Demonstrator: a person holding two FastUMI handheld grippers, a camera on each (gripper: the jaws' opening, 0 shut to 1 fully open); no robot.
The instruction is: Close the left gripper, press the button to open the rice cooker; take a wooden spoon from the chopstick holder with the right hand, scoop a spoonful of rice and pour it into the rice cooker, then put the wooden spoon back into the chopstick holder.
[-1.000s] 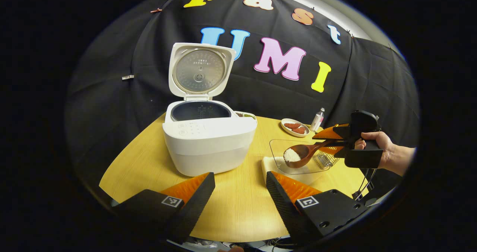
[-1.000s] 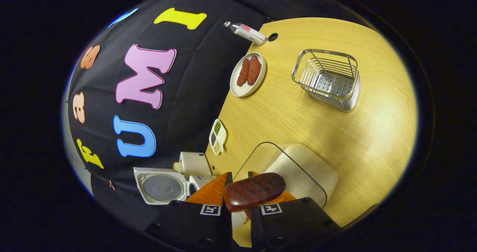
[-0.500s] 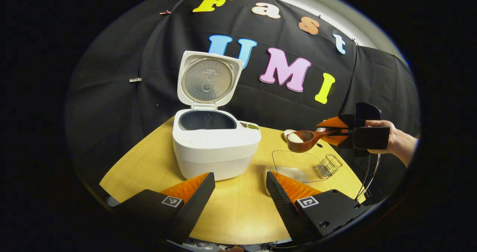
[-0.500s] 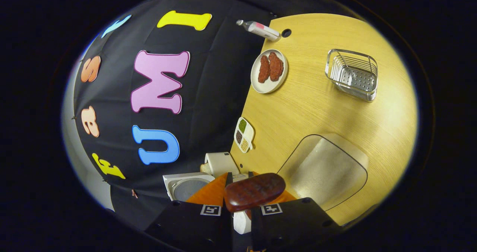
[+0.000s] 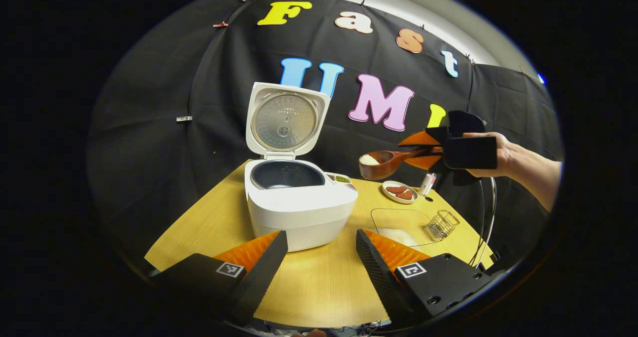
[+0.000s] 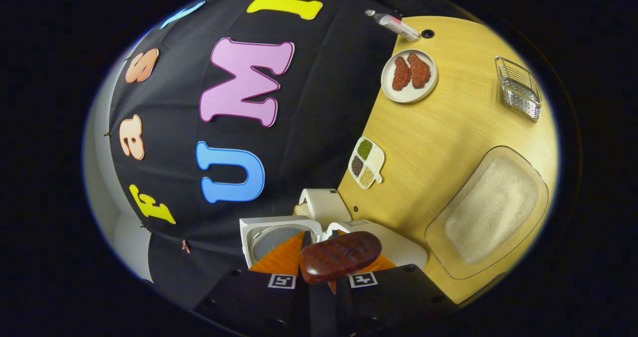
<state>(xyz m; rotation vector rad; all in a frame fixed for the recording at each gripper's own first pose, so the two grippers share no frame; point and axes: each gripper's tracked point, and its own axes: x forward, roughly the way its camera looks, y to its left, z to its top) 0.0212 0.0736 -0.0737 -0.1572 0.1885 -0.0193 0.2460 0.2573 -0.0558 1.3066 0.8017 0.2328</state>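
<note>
The rice cooker (image 5: 299, 207) stands on the worktop (image 5: 319, 282) with its lid (image 5: 285, 121) raised upright, and the wooden spoon (image 5: 386, 161) — a heap of rice (image 5: 369, 159) in its bowl — is held in the air to the right of the cooker, above the plate (image 5: 400, 191). The spoon's handle is pinched between the jaws of the right gripper (image 5: 428, 150), gripped by a hand (image 5: 501, 152). The left gripper (image 5: 319, 250) is held in front of the cooker with its jaws spread — nothing between them — while the chopstick holder (image 5: 441, 223) and the clear tray of rice (image 5: 403, 225) sit farther right of the cooker.
</note>
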